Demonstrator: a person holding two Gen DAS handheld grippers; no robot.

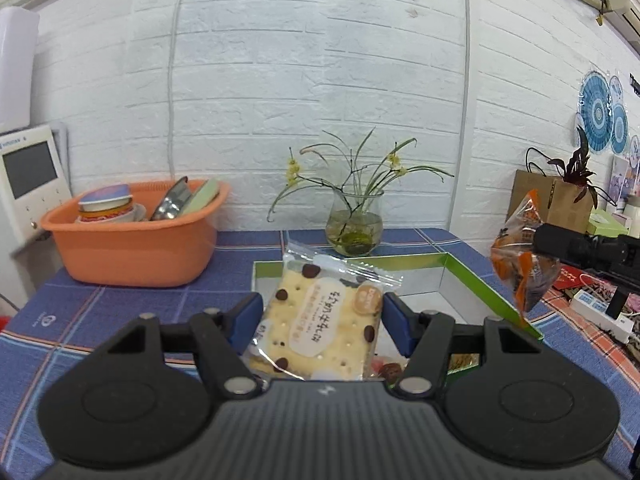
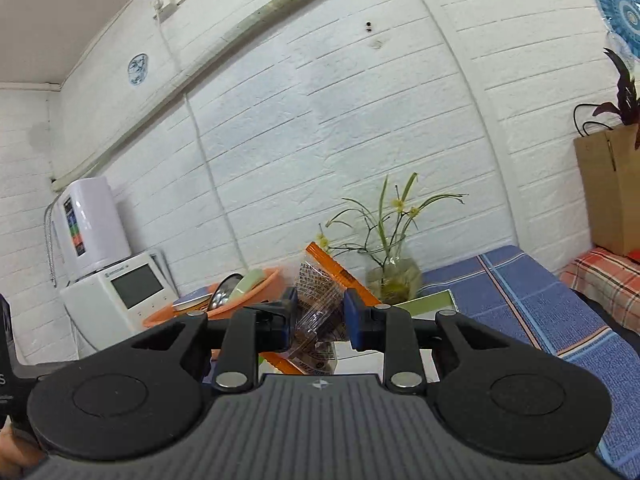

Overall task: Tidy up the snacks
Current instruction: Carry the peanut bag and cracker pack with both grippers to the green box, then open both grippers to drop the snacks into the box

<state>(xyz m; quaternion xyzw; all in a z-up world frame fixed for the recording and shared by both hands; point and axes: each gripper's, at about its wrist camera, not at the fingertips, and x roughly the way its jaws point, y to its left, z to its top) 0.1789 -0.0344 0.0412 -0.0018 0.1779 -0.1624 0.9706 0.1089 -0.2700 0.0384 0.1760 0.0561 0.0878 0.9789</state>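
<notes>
My left gripper (image 1: 322, 320) is shut on a clear-wrapped cracker packet with chocolate chips (image 1: 320, 320), held up over the near end of a green-rimmed box (image 1: 472, 280) on the blue checked tablecloth. The right gripper (image 2: 318, 316) is shut on an orange and clear snack bag (image 2: 316, 300), lifted off the table. In the left wrist view that same orange snack bag (image 1: 522, 256) hangs at the right, above the box's right rim, from the right gripper's black fingers (image 1: 560, 240). A few more small snacks lie in the box behind the cracker packet, mostly hidden.
An orange basin (image 1: 132, 248) with bowls and lids stands at the back left. A glass vase with a plant (image 1: 354, 228) is behind the box. A white appliance (image 2: 116, 296) sits left; a brown paper bag (image 1: 548, 200) and a power strip (image 1: 600, 312) right.
</notes>
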